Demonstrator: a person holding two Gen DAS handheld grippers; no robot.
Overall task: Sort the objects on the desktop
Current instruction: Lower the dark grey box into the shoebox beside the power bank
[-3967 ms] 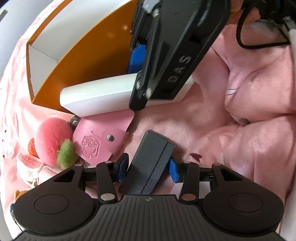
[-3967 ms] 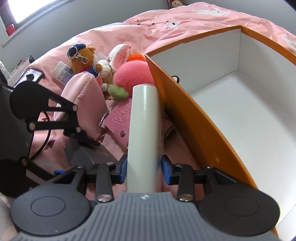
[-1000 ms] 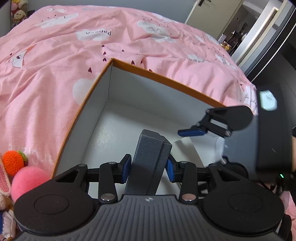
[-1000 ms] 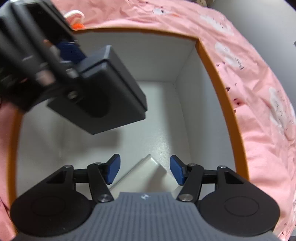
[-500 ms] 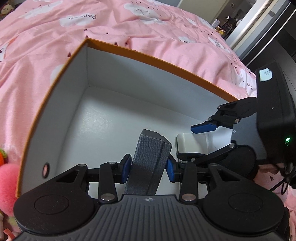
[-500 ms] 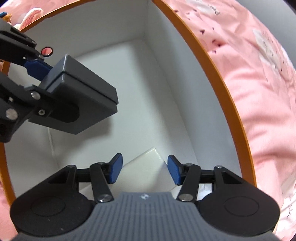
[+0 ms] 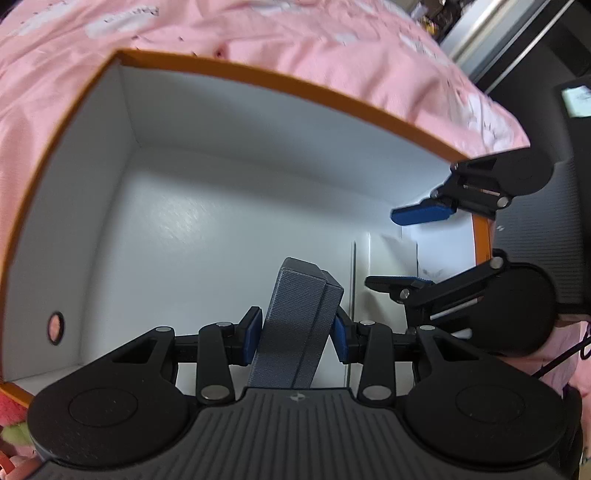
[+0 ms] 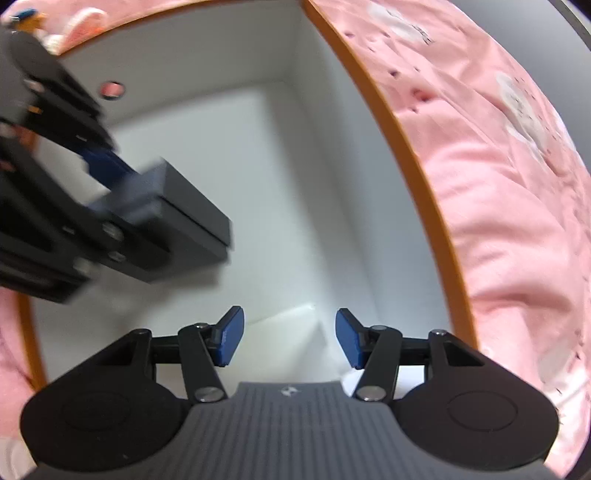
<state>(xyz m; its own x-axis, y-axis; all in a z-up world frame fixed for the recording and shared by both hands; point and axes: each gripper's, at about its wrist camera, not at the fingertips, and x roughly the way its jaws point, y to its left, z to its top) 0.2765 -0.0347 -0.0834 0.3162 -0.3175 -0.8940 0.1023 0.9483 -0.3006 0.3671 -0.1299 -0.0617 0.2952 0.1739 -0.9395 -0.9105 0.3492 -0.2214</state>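
Left wrist: left tool [image 7: 295, 332] clamping grey case [image 7: 295, 317] over box [image 7: 258, 79], right tool [image 8: 288, 341] agape.

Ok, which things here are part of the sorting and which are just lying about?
Job:
- grey case, clamped in left gripper
- white box, lying in orange box
- right gripper, jaws open

Lying about:
- pink bedspread
- plush toys, outside the orange box

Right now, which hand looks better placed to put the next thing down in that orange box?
The left. Its claw grips the dark grey case over the orange box. The right claw is open, with the white case lying below it.
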